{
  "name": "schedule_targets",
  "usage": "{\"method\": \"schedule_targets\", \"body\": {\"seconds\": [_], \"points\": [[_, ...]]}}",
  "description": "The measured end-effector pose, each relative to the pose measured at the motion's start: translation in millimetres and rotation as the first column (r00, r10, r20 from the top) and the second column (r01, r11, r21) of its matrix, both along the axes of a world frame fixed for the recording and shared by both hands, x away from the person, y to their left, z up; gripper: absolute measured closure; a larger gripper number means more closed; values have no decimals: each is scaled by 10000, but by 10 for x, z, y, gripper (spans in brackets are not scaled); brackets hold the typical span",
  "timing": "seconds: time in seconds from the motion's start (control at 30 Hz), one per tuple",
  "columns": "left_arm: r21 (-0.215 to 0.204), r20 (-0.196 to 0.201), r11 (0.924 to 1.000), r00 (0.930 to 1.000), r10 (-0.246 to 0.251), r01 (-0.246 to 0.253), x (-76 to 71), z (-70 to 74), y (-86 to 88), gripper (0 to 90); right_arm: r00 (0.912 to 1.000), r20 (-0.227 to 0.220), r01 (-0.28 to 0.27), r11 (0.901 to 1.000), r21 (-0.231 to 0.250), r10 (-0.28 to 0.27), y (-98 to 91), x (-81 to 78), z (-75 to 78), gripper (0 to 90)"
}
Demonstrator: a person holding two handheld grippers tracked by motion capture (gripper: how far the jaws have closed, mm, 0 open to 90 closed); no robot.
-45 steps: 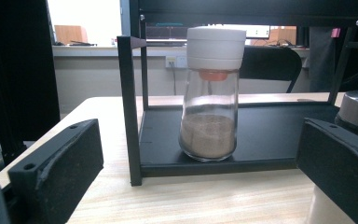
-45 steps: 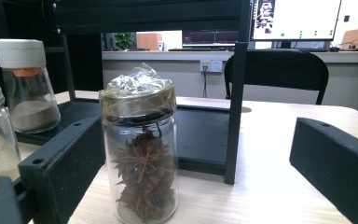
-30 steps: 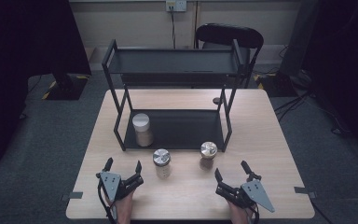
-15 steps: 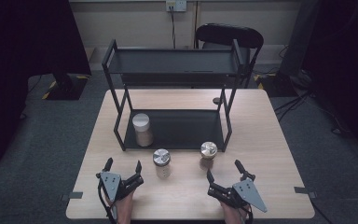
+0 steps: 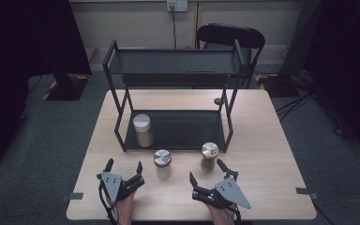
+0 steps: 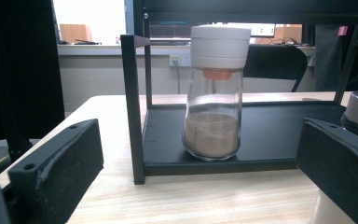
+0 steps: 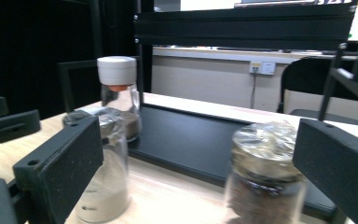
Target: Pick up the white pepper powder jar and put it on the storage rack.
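Right gripper [image 5: 208,172]: jaws spread wide, nothing between the pads; just been opening, then easing back a touch; aimed up the table at the dark-filled jar.
Dark-filled jar [image 5: 209,156]: upright on the table, metal lid, just beyond the right jaw tips, just in front of the rack's right front leg; blurred and close in the right gripper view [image 7: 265,177], nearer the right-hand jaw than the middle.
Left gripper [image 5: 123,166]: jaws wide apart, empty, low at the table's near edge.
Pale-filled jar [image 5: 162,163]: upright between the two grippers, metal lid, apart from both.
White-capped jar [image 5: 142,130]: already on the rack's lower shelf, left end, holding brown powder [image 6: 212,135].
Rack [image 5: 176,62]: black, two shelves; upper shelf bare, most of the lower shelf free.
Step in hand: likely the approach to the dark-filled jar, grasp not yet made.
Next move: probably centre the jaws on the glass body below the lid, go forward till the pads flank it, close, lift clear of the shelf lip.
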State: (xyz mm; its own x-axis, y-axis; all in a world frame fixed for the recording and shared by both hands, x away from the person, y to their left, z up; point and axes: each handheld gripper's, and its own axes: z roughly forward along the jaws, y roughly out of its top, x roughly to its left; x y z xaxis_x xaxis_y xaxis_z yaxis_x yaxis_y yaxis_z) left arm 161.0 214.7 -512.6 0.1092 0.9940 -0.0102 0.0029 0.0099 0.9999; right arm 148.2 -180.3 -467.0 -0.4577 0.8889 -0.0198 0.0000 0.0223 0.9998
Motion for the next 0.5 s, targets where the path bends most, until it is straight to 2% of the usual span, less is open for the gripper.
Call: {"method": "schedule_targets", "body": {"seconds": [0.33, 0.5], "points": [[5, -10, 10000, 10000, -8, 8, 0, 2, -1, 1, 9996, 75, -283, 9996, 15, 283, 68, 22, 37, 18], [-8, 7, 10000, 10000, -16, 16, -1, -1, 3, 1, 9980, 50, -632, 9980, -29, 632, 106, 74, 82, 17]]}}
